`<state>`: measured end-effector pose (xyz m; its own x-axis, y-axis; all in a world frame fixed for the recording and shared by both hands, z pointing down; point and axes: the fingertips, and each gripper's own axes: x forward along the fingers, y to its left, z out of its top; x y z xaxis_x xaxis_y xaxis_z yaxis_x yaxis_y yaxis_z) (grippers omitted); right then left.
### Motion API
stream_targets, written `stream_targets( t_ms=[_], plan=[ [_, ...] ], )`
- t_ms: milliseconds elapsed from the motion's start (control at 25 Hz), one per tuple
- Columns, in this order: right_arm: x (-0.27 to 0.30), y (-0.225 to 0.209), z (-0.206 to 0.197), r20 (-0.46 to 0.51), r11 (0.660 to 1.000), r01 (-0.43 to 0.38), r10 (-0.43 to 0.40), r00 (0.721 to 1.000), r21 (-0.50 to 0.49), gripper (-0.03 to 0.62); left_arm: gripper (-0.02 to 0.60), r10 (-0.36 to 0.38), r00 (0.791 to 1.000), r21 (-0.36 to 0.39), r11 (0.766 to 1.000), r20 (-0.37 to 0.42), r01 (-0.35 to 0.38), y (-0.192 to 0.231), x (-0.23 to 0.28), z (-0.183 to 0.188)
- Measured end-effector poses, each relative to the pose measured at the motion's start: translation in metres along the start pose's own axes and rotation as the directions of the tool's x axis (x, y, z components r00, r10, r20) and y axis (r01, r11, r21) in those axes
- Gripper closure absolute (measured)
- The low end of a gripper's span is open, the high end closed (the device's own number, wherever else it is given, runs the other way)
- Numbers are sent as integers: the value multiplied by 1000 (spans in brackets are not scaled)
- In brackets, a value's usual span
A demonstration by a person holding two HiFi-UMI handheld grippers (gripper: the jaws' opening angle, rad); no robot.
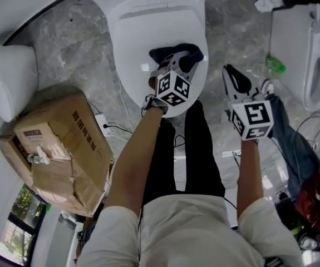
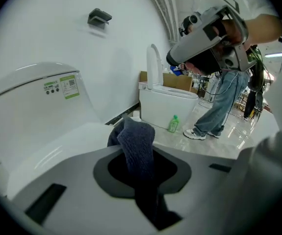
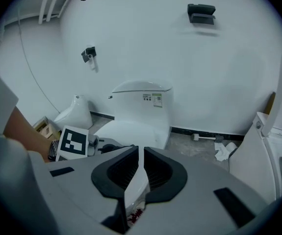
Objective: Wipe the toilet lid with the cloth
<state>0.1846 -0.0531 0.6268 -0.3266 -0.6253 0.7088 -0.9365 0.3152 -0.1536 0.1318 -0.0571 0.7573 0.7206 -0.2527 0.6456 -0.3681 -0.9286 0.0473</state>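
Observation:
A white toilet stands ahead with its lid (image 1: 148,32) closed. My left gripper (image 1: 177,60) rests over the lid's right front part, shut on a dark blue cloth (image 1: 176,52) that bunches on the lid. In the left gripper view the cloth (image 2: 137,141) hangs between the jaws of my left gripper (image 2: 141,131), with the lid (image 2: 57,141) just beyond. My right gripper (image 1: 235,82) hovers above the floor to the right of the toilet. In its own view my right gripper (image 3: 140,155) is shut on a thin white piece (image 3: 137,185) with red print.
A cardboard box (image 1: 59,149) sits on the floor at the left, beside a white fixture (image 1: 6,77) and cables (image 1: 112,128). A second toilet (image 1: 315,65), a green bottle (image 1: 275,65) and crumpled tissue (image 1: 268,3) are at the right. A person in jeans (image 1: 293,143) stands there.

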Motion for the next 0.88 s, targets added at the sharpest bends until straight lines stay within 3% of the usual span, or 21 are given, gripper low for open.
stream_targets(
  t_ms=[320,680,800,880],
  plan=[
    [18,51,1,-15,995,-72,72,997,-63,540,528,136,990,-119,984,30,-131,50,-64,-48],
    [27,90,-1,-18,986,-112,111,994,-122,540,528,326,945,-331,896,38,-296,94,-141,-104],
    [28,99,-8,-17,985,-120,119,993,-123,540,528,354,934,-379,871,46,-312,93,-157,-118],
    [26,102,-15,-20,986,-121,120,993,-113,540,528,342,938,-409,865,60,-290,82,-162,-124]
  ],
)
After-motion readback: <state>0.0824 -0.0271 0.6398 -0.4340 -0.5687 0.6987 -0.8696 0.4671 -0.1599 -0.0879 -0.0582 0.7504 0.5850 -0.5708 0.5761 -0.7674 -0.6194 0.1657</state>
